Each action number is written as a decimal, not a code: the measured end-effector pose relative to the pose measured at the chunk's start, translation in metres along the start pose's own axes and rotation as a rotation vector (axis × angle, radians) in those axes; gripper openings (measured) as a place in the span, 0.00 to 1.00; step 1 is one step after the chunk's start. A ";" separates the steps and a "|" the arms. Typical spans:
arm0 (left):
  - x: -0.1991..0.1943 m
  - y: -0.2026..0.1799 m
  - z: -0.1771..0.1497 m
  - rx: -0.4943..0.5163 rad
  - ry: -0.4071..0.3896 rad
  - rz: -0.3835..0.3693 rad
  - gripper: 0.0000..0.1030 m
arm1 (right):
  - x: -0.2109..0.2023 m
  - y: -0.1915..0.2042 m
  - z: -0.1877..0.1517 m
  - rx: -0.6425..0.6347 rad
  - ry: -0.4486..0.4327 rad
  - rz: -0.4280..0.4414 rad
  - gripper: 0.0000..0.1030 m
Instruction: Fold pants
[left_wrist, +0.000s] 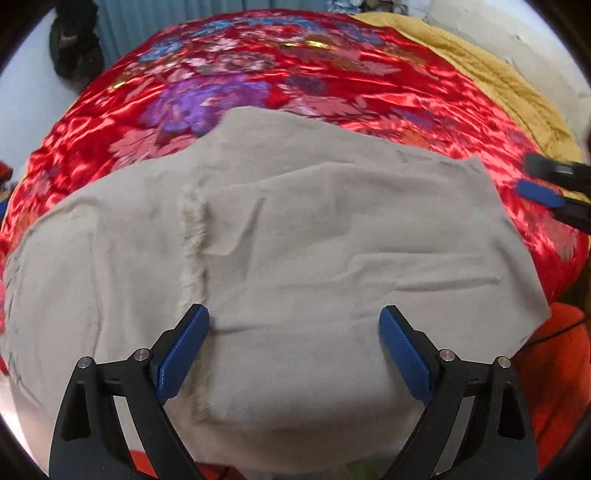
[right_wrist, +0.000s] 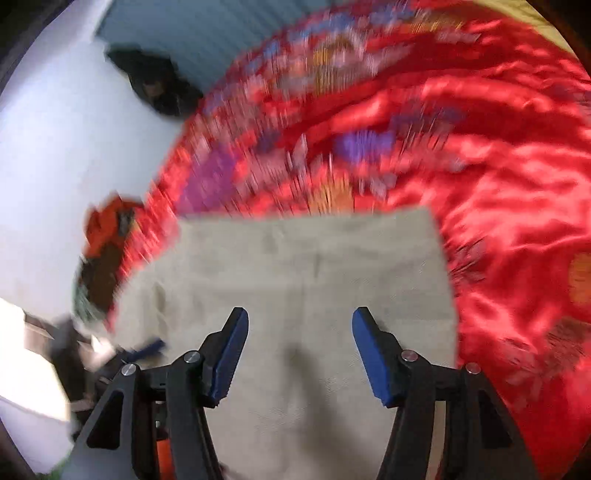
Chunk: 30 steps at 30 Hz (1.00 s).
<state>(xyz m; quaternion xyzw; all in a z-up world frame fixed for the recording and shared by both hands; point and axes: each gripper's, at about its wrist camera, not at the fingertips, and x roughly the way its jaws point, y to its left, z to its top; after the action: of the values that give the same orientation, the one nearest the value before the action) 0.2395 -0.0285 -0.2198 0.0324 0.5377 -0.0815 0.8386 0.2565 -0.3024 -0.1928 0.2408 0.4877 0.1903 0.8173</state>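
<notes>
A: Where are your pants (left_wrist: 295, 236)?

B: Folded flat on the red quilt (left_wrist: 280, 74). Your left view shows the frayed seam (left_wrist: 192, 236) and the yellow blanket (left_wrist: 491, 85); the right view is blurred and shows neither.

A: And your tongs?

B: Your left gripper (left_wrist: 294, 323) stands wide apart over the cloth, gripping nothing. Your right gripper (right_wrist: 300, 323) is released too, jaws about half apart with only cloth beneath.
</notes>
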 end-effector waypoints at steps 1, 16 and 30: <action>0.000 0.006 -0.005 -0.020 0.006 -0.008 0.91 | -0.018 0.000 -0.005 -0.006 -0.038 0.018 0.58; -0.048 0.077 -0.059 -0.183 -0.021 0.010 0.91 | -0.052 0.030 -0.091 -0.189 -0.095 -0.110 0.64; -0.092 0.306 -0.148 -1.054 -0.187 -0.114 0.90 | -0.004 0.019 -0.115 -0.149 -0.026 -0.158 0.68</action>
<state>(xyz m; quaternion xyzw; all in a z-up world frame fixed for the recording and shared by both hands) 0.1221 0.3026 -0.2088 -0.4294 0.4296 0.1514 0.7798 0.1510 -0.2651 -0.2263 0.1425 0.4791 0.1579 0.8516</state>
